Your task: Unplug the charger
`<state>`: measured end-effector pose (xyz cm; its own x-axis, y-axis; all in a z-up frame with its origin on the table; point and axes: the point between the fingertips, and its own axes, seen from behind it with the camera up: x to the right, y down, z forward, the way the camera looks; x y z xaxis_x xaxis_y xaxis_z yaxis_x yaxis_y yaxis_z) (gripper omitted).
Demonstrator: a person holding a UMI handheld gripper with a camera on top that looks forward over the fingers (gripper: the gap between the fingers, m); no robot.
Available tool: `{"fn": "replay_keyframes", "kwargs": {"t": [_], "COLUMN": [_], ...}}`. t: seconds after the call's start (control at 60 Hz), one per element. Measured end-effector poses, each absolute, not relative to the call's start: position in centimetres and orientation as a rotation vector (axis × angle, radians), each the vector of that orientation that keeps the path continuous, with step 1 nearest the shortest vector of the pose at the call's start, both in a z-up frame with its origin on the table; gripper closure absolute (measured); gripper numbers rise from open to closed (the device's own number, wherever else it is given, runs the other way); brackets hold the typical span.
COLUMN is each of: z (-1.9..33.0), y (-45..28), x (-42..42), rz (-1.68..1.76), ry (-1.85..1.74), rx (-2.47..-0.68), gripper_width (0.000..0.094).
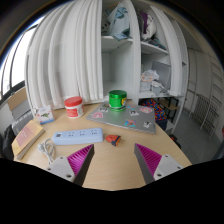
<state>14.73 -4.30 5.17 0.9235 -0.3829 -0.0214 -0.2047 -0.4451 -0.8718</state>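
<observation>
On the wooden table (120, 160), just beyond the gripper (113, 158), whose fingers stand wide apart holding nothing, lies a power strip (78, 135) with a white cable (46, 150) at its near end. Behind the strip: red-lidded container (73, 104), green cup (118, 99). Beside it: small orange item (112, 138), grey laptop (130, 117). Charger itself not distinguishable.

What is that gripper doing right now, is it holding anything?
Gripper: open, holding nothing; the power strip lies on the table beyond its fingers.
</observation>
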Motion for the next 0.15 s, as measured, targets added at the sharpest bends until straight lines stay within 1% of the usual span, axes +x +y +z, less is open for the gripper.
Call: {"fn": "replay_keyframes", "kwargs": {"t": [0.083, 0.15], "z": [7.0, 6.9], "y": [-6.3, -8.3], "x": [12.1, 8.6], "rz": [-0.261, -0.266], "ry": [0.391, 0.375], "rx": [-1.975, -1.964], "gripper_width": [0.0093, 0.0091]}}
